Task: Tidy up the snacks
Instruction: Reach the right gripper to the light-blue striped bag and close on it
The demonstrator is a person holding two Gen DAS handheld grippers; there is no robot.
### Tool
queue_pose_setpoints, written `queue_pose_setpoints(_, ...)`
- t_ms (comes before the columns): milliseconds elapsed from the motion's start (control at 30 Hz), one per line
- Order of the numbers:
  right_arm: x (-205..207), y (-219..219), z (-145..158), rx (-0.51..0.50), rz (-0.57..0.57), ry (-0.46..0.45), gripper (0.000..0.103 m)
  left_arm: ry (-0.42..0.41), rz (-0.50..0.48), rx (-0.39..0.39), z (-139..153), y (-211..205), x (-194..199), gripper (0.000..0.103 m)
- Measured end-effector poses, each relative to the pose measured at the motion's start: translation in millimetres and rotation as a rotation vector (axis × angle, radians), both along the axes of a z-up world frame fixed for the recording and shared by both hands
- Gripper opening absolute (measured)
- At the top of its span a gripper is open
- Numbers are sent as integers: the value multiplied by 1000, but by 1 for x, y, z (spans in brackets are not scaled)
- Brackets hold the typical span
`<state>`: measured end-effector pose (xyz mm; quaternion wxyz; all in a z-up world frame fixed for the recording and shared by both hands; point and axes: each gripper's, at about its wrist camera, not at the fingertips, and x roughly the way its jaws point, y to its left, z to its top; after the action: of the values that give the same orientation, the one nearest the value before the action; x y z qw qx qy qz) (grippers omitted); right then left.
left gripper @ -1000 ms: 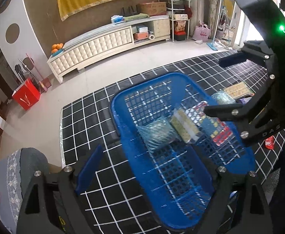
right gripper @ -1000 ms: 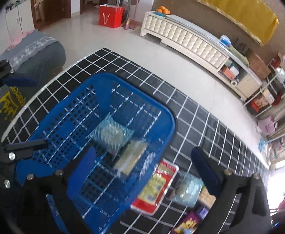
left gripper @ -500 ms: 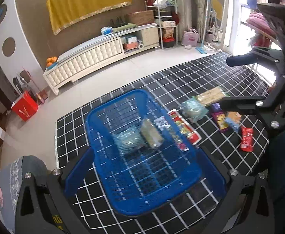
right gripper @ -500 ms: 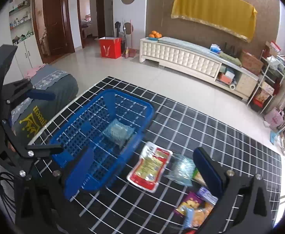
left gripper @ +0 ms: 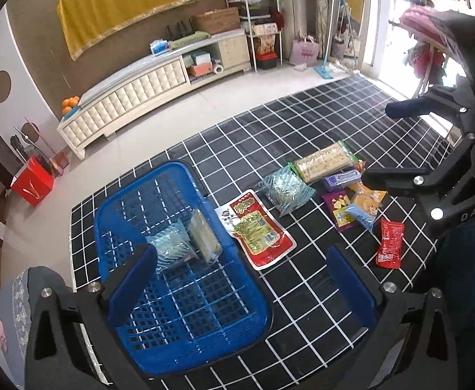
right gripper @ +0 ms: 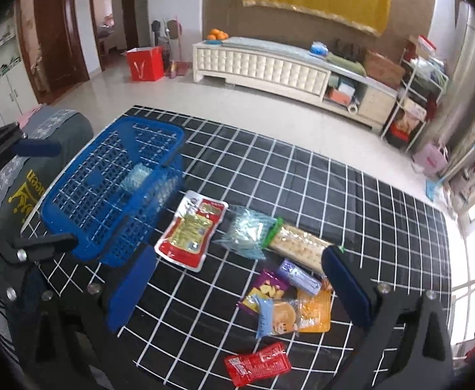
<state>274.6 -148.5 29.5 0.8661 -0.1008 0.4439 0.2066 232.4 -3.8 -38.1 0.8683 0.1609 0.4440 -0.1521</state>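
A blue mesh basket [left gripper: 185,334] [right gripper: 75,214] sits on the black grid cloth at the left. It holds a clear blue-green packet [left gripper: 172,247] and a yellow packet [left gripper: 205,237]. A big red and yellow pouch [left gripper: 257,230] [right gripper: 190,229] lies just right of the basket. Further right lie a blue-green packet [left gripper: 284,190] [right gripper: 247,230], a long cracker pack [left gripper: 323,161] [right gripper: 299,243], several small packets [right gripper: 289,302] and a red sachet [left gripper: 390,243] [right gripper: 257,364]. My left gripper [left gripper: 240,279] is open and empty above the basket's right rim. My right gripper [right gripper: 234,286] is open and empty above the loose snacks.
The table [left gripper: 322,120] is covered in black cloth with white grid lines and ends at tiled floor [left gripper: 205,104] behind. A grey cushioned chair [right gripper: 52,130] stands by the table's left end. A white low cabinet [right gripper: 263,65] lines the far wall.
Both grippers have pulled back and up from the basket and swung right. The loose snacks right of the basket have come into view. Both stay open and empty.
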Motion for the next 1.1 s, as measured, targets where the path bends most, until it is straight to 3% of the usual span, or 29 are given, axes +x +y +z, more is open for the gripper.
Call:
queue_pose_setpoints(300,42,-1,-42,0,-11,164,101,37,64,30,-21,9,38,103)
queue_pose_setpoints(500,75,15,-71,-5,-36,226,96,3,219,51,-21,67,58,103)
queue_pose_setpoints(700,101,24,-107,16,-89,320,92,105,307,6,-52,123,74,103)
queue_pose_setpoints(867,118,34,-132,-10,-138,370,90,151,343,-15,-78,138,83,103)
queue_pose_setpoints(1100,136,40,-160,-78,-190,401,90,128,360,26,-94,135,90,103)
